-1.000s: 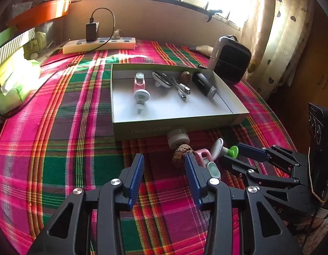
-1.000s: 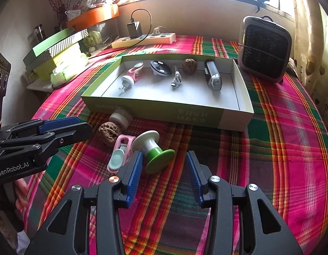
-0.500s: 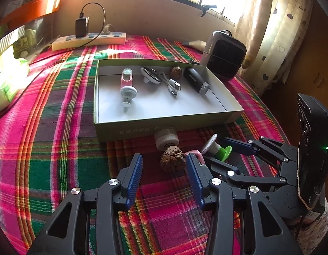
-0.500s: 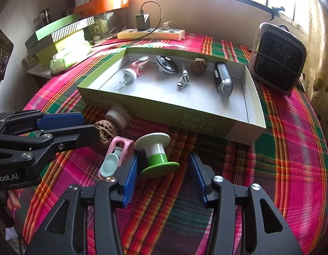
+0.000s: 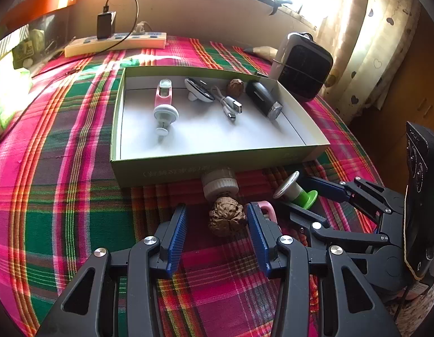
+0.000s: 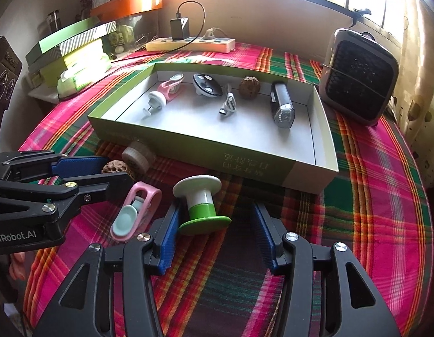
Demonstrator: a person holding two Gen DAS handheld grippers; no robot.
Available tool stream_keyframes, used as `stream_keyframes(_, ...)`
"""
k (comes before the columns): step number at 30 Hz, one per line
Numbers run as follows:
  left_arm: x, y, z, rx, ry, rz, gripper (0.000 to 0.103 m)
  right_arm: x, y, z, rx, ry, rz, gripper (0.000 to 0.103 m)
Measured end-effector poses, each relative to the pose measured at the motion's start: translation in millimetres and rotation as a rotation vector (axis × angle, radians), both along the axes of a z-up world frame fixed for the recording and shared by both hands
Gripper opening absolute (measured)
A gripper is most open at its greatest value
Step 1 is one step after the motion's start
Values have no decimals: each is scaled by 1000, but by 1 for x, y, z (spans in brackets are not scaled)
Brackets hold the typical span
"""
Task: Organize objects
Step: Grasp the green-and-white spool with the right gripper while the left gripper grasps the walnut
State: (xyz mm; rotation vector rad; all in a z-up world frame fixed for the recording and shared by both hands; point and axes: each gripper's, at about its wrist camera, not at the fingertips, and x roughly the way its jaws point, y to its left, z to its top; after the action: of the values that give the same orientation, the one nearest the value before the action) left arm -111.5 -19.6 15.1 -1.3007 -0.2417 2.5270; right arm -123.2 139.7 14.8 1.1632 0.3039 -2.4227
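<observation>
A: What is lying on the plaid pink-and-green tablecloth (image 5: pixel 62 196), going left to right along the front wall of the shallow green cardboard box (image 5: pixel 160 165)?

B: A ribbed beige plastic cap (image 5: pixel 220 182) is touching that front wall. Just in front of it a wrinkled brown walnut (image 5: pixel 227 219) is sitting, then a pink plastic clip with a pale blue pad (image 6: pixel 135 210), then a white-and-green plastic spool (image 6: pixel 201 206) tilting on its green flange.

A: And the grippers?

B: The left gripper (image 5: pixel 215 231) is standing with its jaws wide, and the walnut is sitting between the blue pads, close against the right one; I cannot tell whether it is touching. The right gripper (image 6: pixel 215 234) is also standing wide, with the spool between its fingers, close to the left pad.

A: So which step is in hand?

B: I am judging that both grippers are lining up for pickups. Inside the box a pink clip, a black-and-white round gadget, a white cable, a second walnut and a black cylinder are already lying along the back wall.

A: What is the next move calling for?

B: Probably centring the walnut, closing both pairs of jaws gently, since the walnut is round and the spool is leaning, then lifting over the front wall.
</observation>
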Motion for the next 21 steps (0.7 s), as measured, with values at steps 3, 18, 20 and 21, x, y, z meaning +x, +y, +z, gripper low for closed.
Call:
stream_keyframes(3,-1,-1,-1,3,2,5,42,0,0,0,0,1,3,50)
stream_keyframes(18,-3,-5,-3,-3,10,19,27,0,2,2,-20,-1,9,34)
stream_keyframes(20,-3,-5,-3,-6,13,20,27,0,2,2,-20,-1,9,34)
stream_keyframes(21,-3,-5,-3,-7,14,20,27,0,2,2,-19,-1,9,34)
